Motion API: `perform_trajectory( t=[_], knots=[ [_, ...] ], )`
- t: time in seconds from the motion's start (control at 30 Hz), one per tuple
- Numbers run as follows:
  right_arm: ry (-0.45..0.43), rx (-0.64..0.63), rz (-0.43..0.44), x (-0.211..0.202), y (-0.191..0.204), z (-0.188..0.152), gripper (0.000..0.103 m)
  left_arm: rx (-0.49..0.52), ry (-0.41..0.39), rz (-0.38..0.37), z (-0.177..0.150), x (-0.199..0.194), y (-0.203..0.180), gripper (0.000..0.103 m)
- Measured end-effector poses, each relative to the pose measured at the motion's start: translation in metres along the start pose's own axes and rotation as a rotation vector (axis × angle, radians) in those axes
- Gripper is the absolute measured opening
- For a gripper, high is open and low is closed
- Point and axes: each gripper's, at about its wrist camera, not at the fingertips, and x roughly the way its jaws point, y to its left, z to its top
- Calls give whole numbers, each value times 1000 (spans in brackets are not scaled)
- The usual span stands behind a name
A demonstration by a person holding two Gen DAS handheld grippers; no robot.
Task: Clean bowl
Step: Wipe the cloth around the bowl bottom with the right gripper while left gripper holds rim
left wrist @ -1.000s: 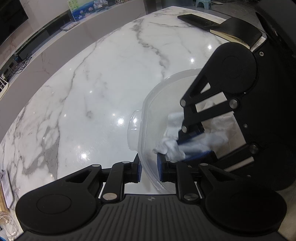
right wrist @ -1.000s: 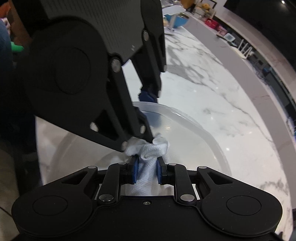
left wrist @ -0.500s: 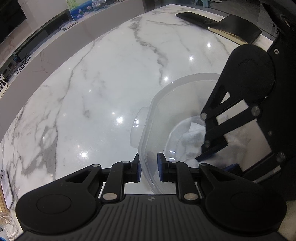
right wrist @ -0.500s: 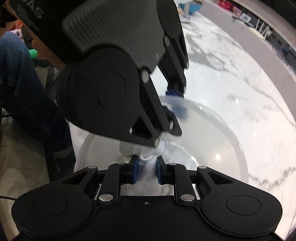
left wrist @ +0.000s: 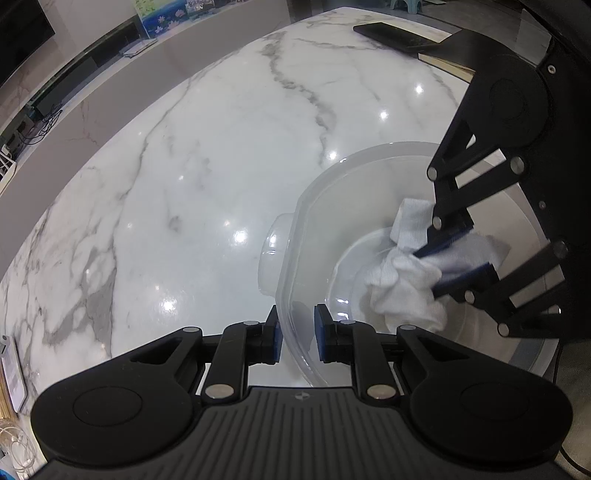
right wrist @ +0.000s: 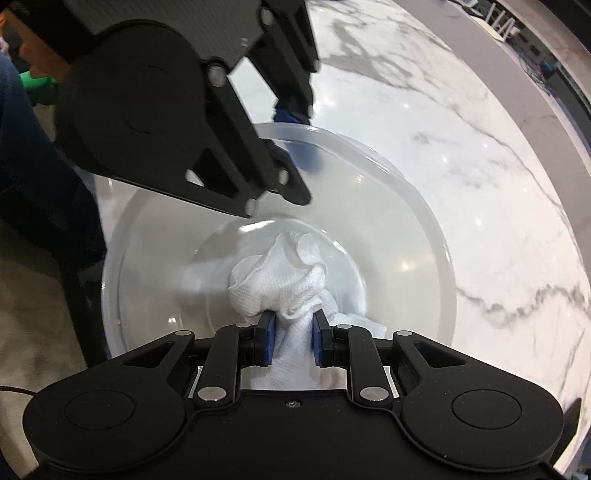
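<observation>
A clear plastic bowl stands tilted on the white marble table. My left gripper is shut on the bowl's near rim, one pad outside and one inside. My right gripper is shut on a crumpled white cloth and presses it against the bowl's inner bottom. In the left wrist view the right gripper reaches in from the right with the cloth. In the right wrist view the left gripper grips the far rim.
A black phone and a dark notebook lie at the table's far right edge. A counter with clutter runs behind the table. A person's jeans-clad leg is at the left of the right wrist view.
My right gripper has swept the cloth around inside the bowl, from the near wall to the bottom centre. The left gripper keeps hold of the rim; the bowl tilted slightly.
</observation>
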Motion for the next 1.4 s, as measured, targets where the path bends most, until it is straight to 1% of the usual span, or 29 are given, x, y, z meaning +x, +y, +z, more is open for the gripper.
perform_trajectory(
  t=[0.13, 0.2, 0.3, 0.37, 0.4, 0.5, 0.63, 0.8, 0.9, 1.0, 1.1, 1.17, 1.3, 1.4],
  knots=[
    [-2, 16, -52, -1, -1, 0, 18, -2, 0, 1, -1, -1, 1, 16],
    [-1, 18, -65, -2, -1, 0, 18, -4, -1, 2, -1, -1, 1, 16],
    [7, 15, -75, -4, 2, -1, 18, -8, -2, 4, 0, 0, 1, 16],
    [14, 7, -66, -6, 6, 0, 18, -11, -3, 6, 0, 0, 1, 16],
    [15, 5, -58, -7, 8, 0, 18, -12, -3, 6, 0, 0, 1, 16],
    [0, 8, 26, -3, 4, 9, 18, -13, -3, 8, 0, 0, 2, 16],
    [-25, 19, 74, 2, -2, 6, 18, -12, -2, 8, 0, 1, 2, 16],
    [-21, 3, 94, 8, -2, 10, 18, -14, 2, 5, 1, 1, 3, 16],
    [-22, -27, 81, 9, 2, 12, 18, -13, 3, 3, -1, 1, 4, 17],
    [-8, -58, 75, 9, 7, 15, 18, -18, 3, 0, -1, 0, 4, 17],
    [12, -69, 89, 7, 9, 14, 18, -21, 2, 0, -1, 1, 4, 17],
    [22, -58, 103, 4, 9, 13, 18, -24, 2, -1, -1, 2, 4, 17],
    [20, 32, 159, 4, -1, 14, 18, -33, 4, 1, 1, 4, 7, 18],
    [13, 127, 244, 3, -13, 13, 18, -37, 5, -2, 2, 5, 8, 18]
  ],
)
